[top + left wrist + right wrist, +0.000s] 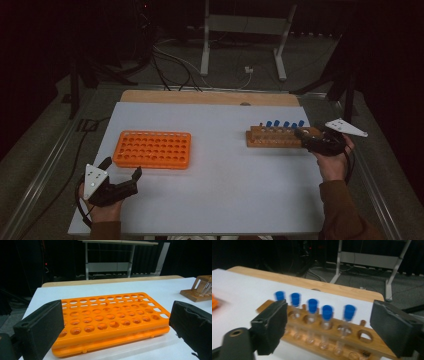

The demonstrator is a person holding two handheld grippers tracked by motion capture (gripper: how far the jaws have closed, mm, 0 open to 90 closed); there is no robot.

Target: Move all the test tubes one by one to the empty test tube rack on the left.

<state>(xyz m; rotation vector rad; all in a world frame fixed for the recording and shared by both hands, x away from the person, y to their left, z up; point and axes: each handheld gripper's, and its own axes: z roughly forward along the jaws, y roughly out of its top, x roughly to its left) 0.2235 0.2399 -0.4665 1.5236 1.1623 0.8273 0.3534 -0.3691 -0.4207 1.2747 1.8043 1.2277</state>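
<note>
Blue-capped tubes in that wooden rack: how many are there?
5, standing in one row in the wooden rack: caps at. The gripper's jaw might hide another.

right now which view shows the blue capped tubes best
The right gripper view: five blue-capped tubes stand close up in the wooden rack, slightly blurred, caps and clear bodies plain. In the high view they are small blue dots on the far rack. In the left gripper view, just the rack's end and faint glass show at the right edge.
</note>
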